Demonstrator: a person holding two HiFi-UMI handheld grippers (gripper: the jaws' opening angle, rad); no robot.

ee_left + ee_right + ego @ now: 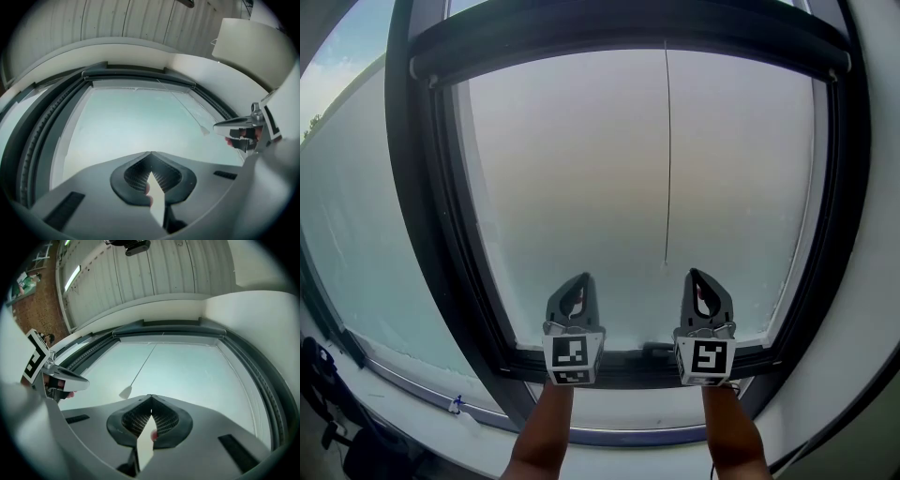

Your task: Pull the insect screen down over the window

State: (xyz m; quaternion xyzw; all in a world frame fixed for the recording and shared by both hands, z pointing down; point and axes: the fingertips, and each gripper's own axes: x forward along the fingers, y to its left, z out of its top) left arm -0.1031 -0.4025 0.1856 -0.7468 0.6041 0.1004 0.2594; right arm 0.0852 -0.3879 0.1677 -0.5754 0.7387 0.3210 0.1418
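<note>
A dark-framed window (637,364) fills the head view. Across its top runs a dark roller housing (628,33). From it a thin pull cord (667,159) hangs down the pane, right of the middle, and ends just above my grippers. My left gripper (584,277) and right gripper (694,273) point up side by side before the lower pane, both shut and empty. The cord's small tab (125,392) hangs left of the right gripper (151,396) and apart from it. In the left gripper view the cord (190,110) hangs right of the left gripper (151,153).
A second pane (356,234) adjoins at the left over a pale sill (412,398). A dark bag (319,375) sits at the lower left. A white wall (872,281) flanks the window on the right. A ribbed ceiling (154,273) shows overhead.
</note>
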